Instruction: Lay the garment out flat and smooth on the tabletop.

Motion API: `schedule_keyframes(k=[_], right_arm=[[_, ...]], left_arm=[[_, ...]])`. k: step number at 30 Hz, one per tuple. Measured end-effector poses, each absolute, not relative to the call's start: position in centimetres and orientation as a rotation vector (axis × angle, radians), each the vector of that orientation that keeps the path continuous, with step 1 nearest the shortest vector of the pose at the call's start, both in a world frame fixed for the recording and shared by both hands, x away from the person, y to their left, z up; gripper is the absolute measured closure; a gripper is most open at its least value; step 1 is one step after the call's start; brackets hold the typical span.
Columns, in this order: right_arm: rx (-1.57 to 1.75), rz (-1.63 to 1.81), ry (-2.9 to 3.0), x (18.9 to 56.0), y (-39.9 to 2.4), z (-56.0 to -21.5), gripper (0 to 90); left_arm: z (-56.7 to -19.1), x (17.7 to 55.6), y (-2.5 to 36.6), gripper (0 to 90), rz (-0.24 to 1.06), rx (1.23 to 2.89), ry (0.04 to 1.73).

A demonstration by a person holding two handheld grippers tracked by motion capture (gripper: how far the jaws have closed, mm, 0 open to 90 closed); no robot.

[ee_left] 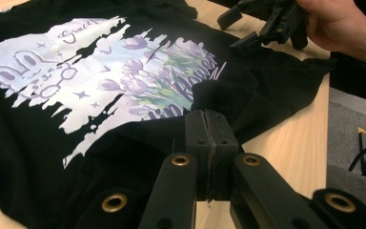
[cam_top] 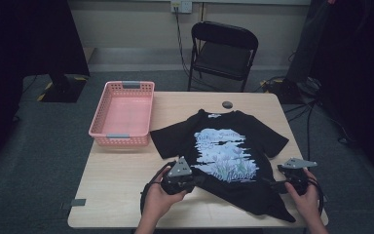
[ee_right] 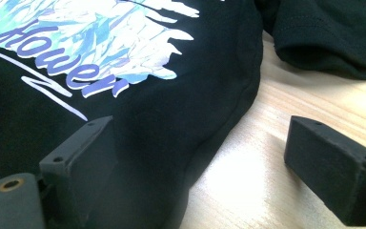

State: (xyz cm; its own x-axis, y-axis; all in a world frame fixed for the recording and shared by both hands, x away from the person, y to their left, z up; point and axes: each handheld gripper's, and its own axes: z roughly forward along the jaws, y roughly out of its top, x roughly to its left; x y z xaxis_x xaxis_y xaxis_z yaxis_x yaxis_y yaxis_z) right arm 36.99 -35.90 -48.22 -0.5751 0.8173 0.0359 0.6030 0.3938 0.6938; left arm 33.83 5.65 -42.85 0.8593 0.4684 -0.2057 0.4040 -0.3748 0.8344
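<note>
A black T-shirt (cam_top: pixel 233 146) with a pale blue and purple flower print lies spread on the wooden table (cam_top: pixel 121 175), collar toward the far side. My left gripper (cam_top: pixel 198 179) rests at the shirt's near left hem. In the left gripper view its jaws are pressed together (ee_left: pixel 208 121), with a raised fold of black fabric (ee_left: pixel 213 95) pinched at their tips. My right gripper (cam_top: pixel 273 183) is at the shirt's near right side. It stands open (ee_right: pixel 200 143), one jaw over the cloth and the other over bare wood, with the shirt's side edge (ee_right: pixel 228 119) between them.
A pink plastic basket (cam_top: pixel 122 113) sits at the table's far left. A small dark round object (cam_top: pixel 227 104) lies beyond the collar. A black folding chair (cam_top: pixel 224 51) stands behind the table. The person's right hand (ee_left: pixel 333 21) holds the right gripper (ee_left: pixel 252 28).
</note>
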Motion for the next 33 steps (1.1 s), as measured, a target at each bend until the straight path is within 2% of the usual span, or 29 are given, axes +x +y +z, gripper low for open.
schedule_keyframes(k=[33], right_arm=[[1.239, 0.972, 2.345, 37.0, -35.9, -48.2, 9.9]], left_arm=[[-45.5, 27.5, 10.7, 90.0, 0.010, 2.029, 0.725]])
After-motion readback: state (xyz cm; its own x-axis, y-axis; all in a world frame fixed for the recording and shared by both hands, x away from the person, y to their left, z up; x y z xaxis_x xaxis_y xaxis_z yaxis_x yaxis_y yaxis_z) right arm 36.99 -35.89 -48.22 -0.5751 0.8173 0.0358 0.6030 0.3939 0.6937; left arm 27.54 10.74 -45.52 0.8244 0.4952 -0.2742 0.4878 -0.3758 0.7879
